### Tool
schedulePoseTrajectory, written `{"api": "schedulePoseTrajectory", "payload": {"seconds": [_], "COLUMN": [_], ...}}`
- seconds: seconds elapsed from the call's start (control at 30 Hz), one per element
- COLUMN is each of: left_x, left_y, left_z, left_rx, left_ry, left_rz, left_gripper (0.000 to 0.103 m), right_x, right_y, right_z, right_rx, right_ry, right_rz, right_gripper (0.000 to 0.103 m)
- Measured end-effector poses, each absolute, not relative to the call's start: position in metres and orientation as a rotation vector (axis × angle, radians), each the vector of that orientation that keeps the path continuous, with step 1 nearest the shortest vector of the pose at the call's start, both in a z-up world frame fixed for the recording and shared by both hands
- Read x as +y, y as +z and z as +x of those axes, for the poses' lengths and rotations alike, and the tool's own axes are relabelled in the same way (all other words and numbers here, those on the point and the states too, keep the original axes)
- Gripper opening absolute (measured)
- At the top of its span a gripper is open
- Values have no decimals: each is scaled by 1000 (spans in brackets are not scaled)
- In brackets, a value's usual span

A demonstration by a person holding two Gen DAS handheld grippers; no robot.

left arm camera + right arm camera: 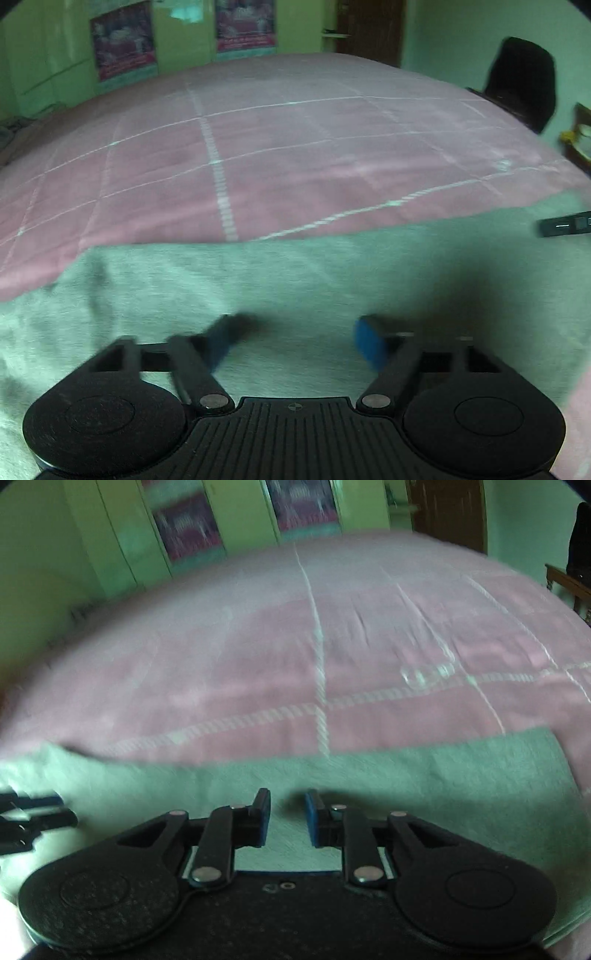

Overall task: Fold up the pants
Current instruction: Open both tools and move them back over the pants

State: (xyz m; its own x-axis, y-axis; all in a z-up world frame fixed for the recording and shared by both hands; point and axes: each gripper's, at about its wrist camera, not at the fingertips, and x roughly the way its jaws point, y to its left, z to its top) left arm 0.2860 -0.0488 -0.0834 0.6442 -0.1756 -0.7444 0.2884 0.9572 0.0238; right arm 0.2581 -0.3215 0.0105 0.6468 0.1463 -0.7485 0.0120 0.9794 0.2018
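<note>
Pale green pants lie flat on the near part of a pink checked bedsheet. My left gripper hovers just above them, open wide, its blue pads blurred and nothing between them. In the right wrist view the same pants stretch across the bottom, their far edge straight against the pink bedsheet. My right gripper sits low over the cloth with a narrow gap between its blue pads and no fold between them. Each gripper's black fingers show at the other view's edge.
The bed fills both views, with bare sheet beyond the pants. Green cupboards with posters stand behind it. A dark chair and a brown door are at the far right.
</note>
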Motion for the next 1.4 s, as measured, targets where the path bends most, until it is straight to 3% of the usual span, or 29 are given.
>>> {"api": "schedulePoseTrajectory", "payload": {"seconds": [0.07,0.23,0.27,0.33,0.37,0.47,0.63,0.73,0.8,1.03,1.2,1.23,1.27,1.3,1.37,1.4], "left_x": [-25,51,64,90,100,139,176,219,233,263,287,293,296,298,296,297], "left_y": [-86,-79,-73,-65,-65,-85,-61,-83,-71,-36,-59,-62,-64,-63,-55,-53], "left_z": [289,285,281,275,275,290,255,236,220,121,115,117,118,120,118,117], "left_rx": [818,812,785,746,746,864,745,809,777,503,638,648,643,636,584,544], "left_ry": [-200,-8,10,39,79,157,186,258,219,311,393,398,390,392,394,388], "left_rz": [148,106,91,34,44,27,6,-14,-87,-196,-220,-243,-277,-300,-286,-285], "left_gripper": [80,77,75,75,75,78,78,76,68,69,68,64,47,46,32,31], "right_x": [-350,-411,-413,-407,-403,-396,-395,-399,-400,-407,-411,-411,-411,-411,-409,-408], "right_y": [4,2,4,11,15,13,10,17,13,28,33,33,33,33,35,35], "right_z": [254,231,228,217,211,205,215,211,213,182,158,155,154,153,151,150], "right_rx": [846,820,819,787,761,737,780,752,797,723,702,701,703,704,702,702], "right_ry": [3,-143,-130,-121,-119,-111,-166,-175,-181,-192,-189,-189,-190,-193,-191,-190], "right_rz": [229,298,303,273,266,295,280,272,252,316,340,343,349,355,362,359], "right_gripper": [6,6,9,30,32,31,30,32,32,32,36,36,36,37,37,37]}}
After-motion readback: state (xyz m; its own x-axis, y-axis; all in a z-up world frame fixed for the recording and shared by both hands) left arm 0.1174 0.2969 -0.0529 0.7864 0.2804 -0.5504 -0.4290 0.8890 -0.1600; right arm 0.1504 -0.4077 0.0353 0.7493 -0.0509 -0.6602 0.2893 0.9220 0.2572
